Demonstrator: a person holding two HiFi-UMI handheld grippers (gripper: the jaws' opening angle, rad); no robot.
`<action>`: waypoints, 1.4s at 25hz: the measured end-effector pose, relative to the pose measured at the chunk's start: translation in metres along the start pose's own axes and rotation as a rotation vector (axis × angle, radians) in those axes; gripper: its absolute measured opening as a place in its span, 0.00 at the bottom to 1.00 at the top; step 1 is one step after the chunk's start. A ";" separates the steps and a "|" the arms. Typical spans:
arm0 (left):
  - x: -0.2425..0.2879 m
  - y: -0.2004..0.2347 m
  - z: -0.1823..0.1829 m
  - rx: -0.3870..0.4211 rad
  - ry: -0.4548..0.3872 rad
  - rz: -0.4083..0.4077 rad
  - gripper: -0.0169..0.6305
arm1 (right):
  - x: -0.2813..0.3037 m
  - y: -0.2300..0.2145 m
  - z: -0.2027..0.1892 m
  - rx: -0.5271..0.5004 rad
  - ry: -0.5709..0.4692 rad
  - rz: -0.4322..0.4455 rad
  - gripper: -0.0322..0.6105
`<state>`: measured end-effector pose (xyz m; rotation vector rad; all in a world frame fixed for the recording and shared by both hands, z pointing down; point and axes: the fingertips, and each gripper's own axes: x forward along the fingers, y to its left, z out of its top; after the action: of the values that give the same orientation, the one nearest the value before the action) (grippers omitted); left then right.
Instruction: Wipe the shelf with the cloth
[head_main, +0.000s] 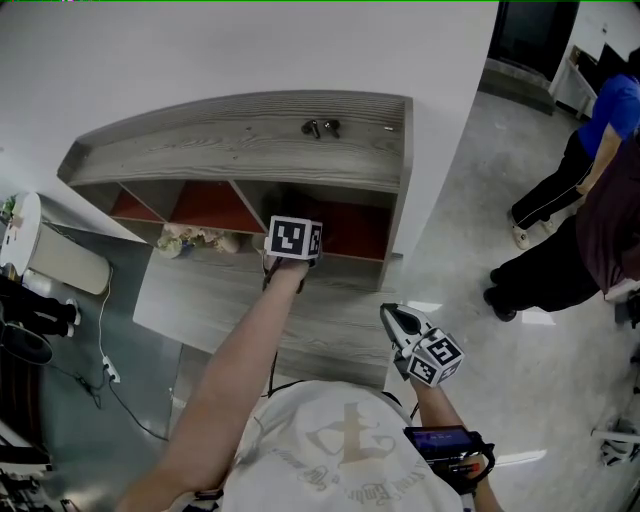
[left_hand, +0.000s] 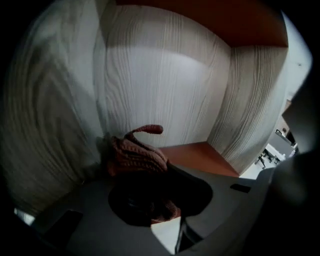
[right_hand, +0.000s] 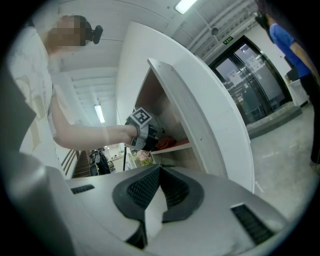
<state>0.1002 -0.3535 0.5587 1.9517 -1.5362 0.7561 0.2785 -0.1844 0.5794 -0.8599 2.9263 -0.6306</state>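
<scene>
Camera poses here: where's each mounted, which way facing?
Head view: on the person's head, steeply down at the shelf; left forearm, shirt and right hand-held gripper show.
Left gripper view: on the left hand-held gripper, into a shelf compartment; its jaws clamp the cloth.
Right gripper view: low beside the shelf, angled up; own shut jaws, left forearm.
Shared: head and right gripper views both show that forearm at the shelf.
</scene>
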 end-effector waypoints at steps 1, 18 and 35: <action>-0.002 0.002 -0.002 -0.013 -0.002 0.002 0.17 | -0.001 0.000 -0.001 0.003 0.002 0.004 0.06; -0.056 -0.014 -0.047 -0.082 -0.177 -0.156 0.16 | 0.000 0.025 -0.016 0.024 0.031 0.090 0.06; -0.127 0.006 -0.110 -0.137 -0.358 -0.235 0.17 | 0.026 0.057 -0.027 0.017 0.039 0.100 0.06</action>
<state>0.0587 -0.1908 0.5449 2.1957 -1.4704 0.2050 0.2234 -0.1444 0.5843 -0.7030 2.9712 -0.6713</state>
